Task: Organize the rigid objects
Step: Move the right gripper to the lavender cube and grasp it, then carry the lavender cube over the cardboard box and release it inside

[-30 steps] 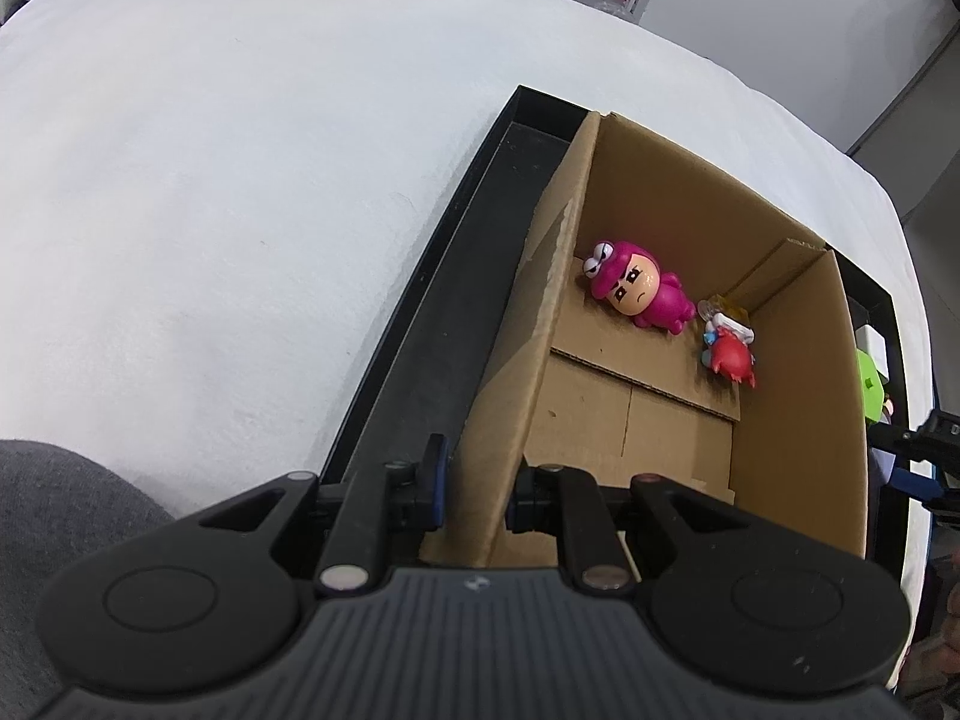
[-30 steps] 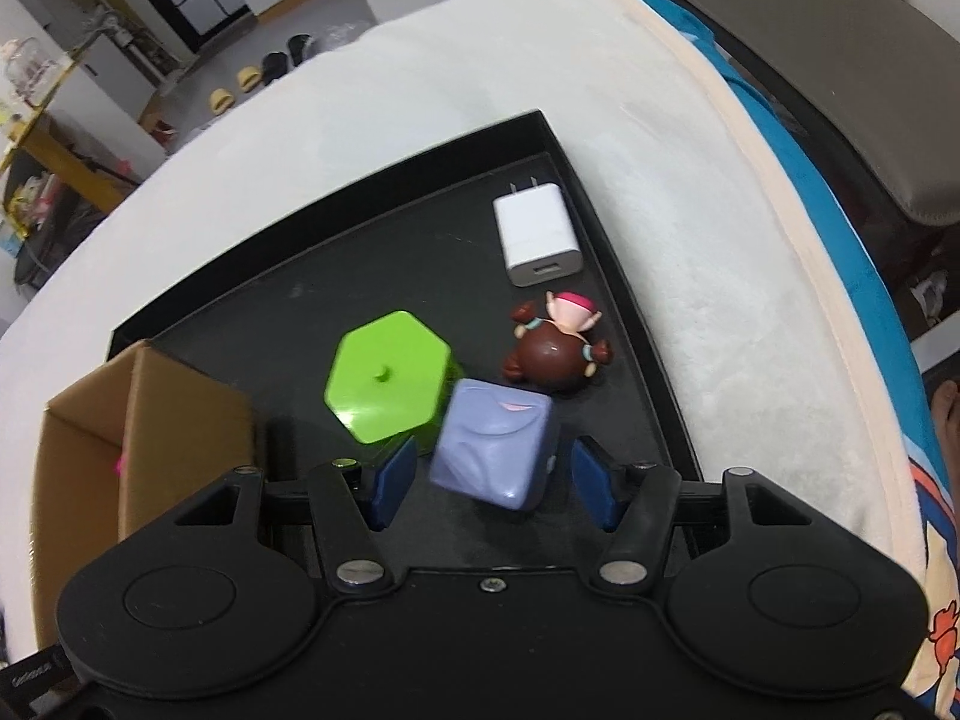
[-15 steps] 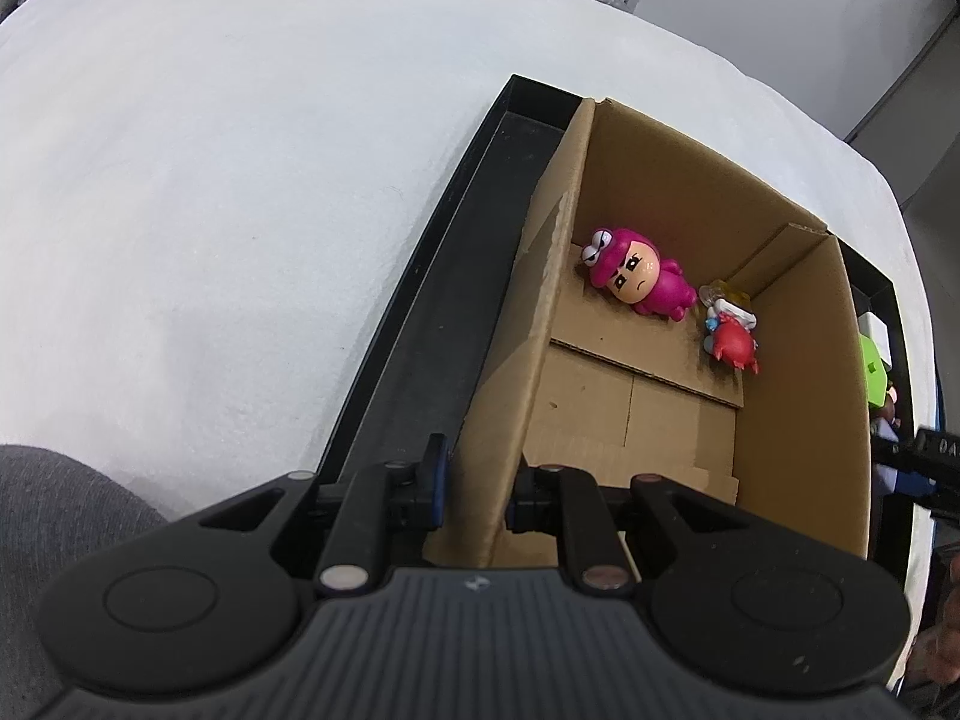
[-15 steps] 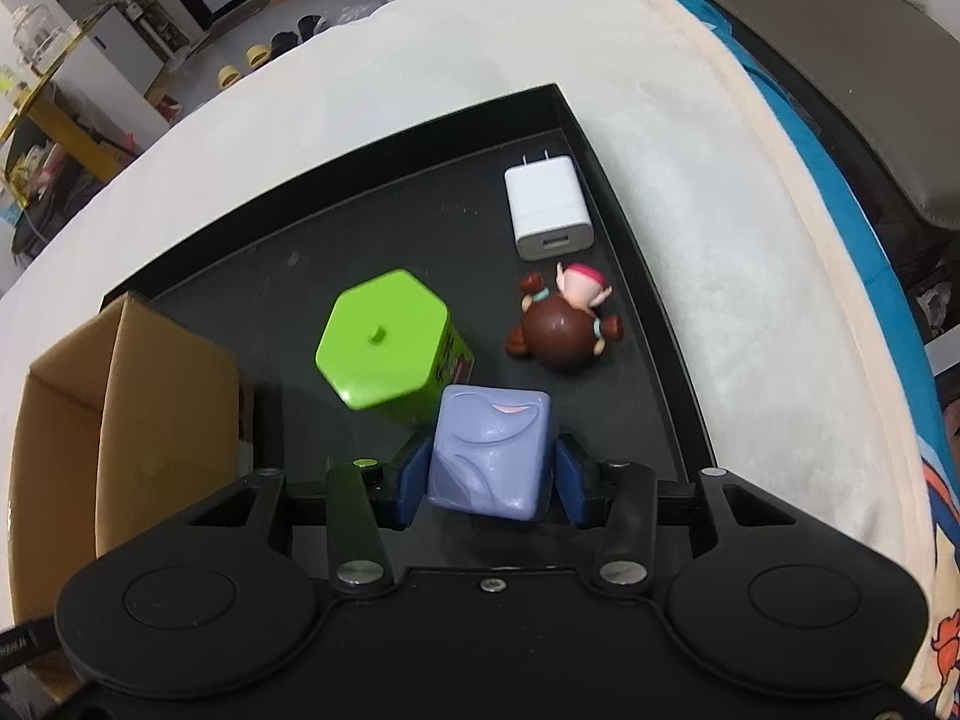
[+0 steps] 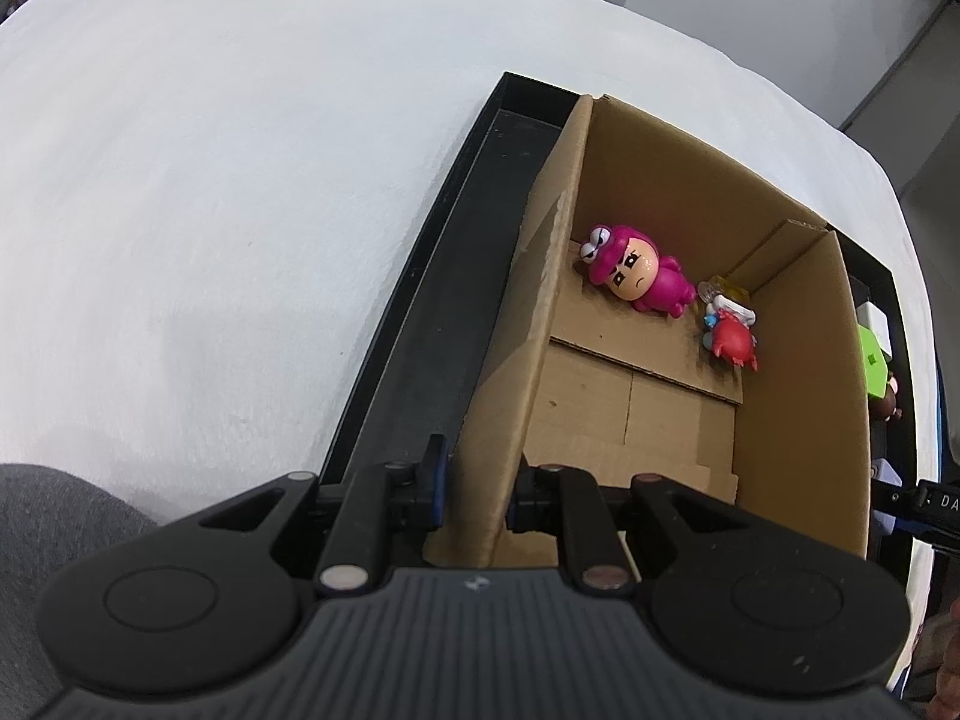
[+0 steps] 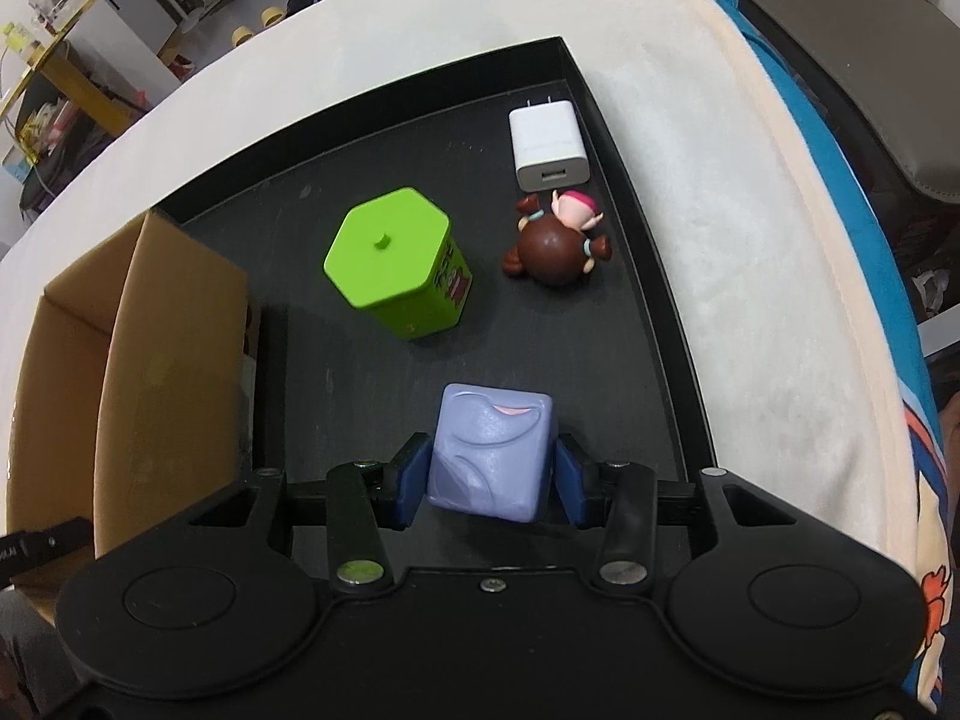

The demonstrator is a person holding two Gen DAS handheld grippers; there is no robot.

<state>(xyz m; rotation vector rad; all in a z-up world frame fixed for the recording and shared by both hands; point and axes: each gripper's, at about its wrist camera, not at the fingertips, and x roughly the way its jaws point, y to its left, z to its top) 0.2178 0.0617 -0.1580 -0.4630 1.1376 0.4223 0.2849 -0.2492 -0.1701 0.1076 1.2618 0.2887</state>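
My right gripper (image 6: 489, 483) is shut on a lavender cube toy (image 6: 489, 456) and holds it above the black tray (image 6: 636, 276). On the tray lie a green hexagonal box (image 6: 396, 261), a brown-haired doll (image 6: 555, 237) and a white charger (image 6: 547, 144). My left gripper (image 5: 474, 489) is shut on the near left wall of the cardboard box (image 5: 516, 312). Inside the box lie a pink figure (image 5: 633, 273) and a red crab figure (image 5: 729, 333). The cardboard box also shows at the left of the right wrist view (image 6: 168, 312).
The tray rests on a white padded surface (image 5: 210, 180). A blue cloth edge (image 6: 864, 228) runs along the right side. Shoes and shelves stand on the floor beyond the far edge. The green box (image 5: 873, 360) peeks past the cardboard box's right wall.
My right gripper closed on the lavender cube and lifted it back, away from the green box. My left gripper kept its hold on the box wall.
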